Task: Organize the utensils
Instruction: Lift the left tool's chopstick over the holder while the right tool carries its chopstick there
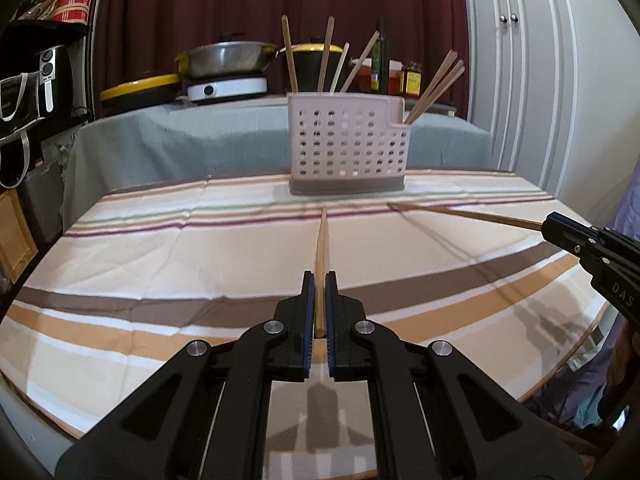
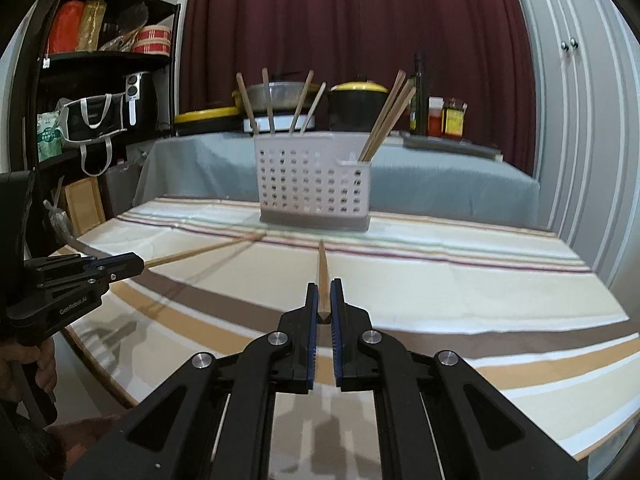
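Observation:
A white perforated utensil holder (image 1: 346, 148) (image 2: 314, 184) stands at the far side of the striped table, with several wooden chopsticks upright in it. My left gripper (image 1: 319, 280) is shut on a wooden chopstick (image 1: 321, 248) that points straight at the holder, held above the cloth. My right gripper (image 2: 324, 288) is shut on another chopstick (image 2: 322, 268), also aimed at the holder. Each gripper shows in the other's view: the right one (image 1: 550, 224) with its chopstick (image 1: 460, 213), the left one (image 2: 138, 264) with its chopstick (image 2: 204, 249).
The striped tablecloth (image 1: 160, 248) covers a round-edged table. Behind it a grey-covered counter (image 1: 180, 136) carries a pan, pots, a cooker and sauce bottles (image 1: 410, 78). A black shelf (image 2: 100, 80) stands at the left, white cabinet doors (image 2: 580, 120) at the right. A hand (image 2: 40, 364) holds the left gripper.

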`<action>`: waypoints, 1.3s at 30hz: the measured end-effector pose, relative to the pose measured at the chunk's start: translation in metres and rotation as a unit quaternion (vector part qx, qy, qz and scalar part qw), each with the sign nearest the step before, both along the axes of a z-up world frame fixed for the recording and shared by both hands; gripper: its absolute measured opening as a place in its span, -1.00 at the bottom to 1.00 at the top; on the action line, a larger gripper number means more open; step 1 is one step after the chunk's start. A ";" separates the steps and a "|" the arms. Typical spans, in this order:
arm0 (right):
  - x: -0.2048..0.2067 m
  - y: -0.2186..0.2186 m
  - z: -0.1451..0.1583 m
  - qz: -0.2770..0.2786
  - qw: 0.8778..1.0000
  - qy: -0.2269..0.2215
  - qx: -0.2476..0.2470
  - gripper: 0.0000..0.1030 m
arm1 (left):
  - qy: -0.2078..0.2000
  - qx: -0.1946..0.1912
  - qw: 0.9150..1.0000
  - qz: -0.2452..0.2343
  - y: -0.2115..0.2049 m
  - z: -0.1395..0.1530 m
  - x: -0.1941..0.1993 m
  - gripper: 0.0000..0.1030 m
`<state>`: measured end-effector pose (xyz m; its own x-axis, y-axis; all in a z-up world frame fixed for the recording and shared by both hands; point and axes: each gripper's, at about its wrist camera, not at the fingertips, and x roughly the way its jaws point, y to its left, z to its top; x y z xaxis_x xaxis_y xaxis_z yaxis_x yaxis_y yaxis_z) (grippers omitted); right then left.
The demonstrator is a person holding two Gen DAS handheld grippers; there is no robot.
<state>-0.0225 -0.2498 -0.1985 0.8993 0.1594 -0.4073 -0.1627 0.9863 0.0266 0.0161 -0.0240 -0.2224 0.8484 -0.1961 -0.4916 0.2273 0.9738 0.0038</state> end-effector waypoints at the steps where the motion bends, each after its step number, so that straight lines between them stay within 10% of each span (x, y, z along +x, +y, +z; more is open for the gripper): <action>1: -0.001 -0.001 0.003 -0.001 1.000 -0.004 0.000 -0.87 | -0.005 -0.002 1.000 0.000 0.000 0.004 -0.001 -0.89; 24: -0.012 -0.003 0.086 -0.015 0.998 -0.064 -0.002 -0.87 | -0.097 -0.034 0.995 0.000 0.016 0.106 -0.023 -0.89; 39: 0.035 -0.012 0.108 -0.022 0.998 -0.060 0.002 -0.86 | -0.104 -0.034 0.994 0.016 0.017 0.120 0.017 -0.89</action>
<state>0.0122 -0.2614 -0.0906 0.9479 0.1208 -0.2948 -0.1222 0.9924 0.0140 0.0334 -0.0069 -0.1023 0.9366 -0.1948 -0.2912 0.1982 0.9800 -0.0181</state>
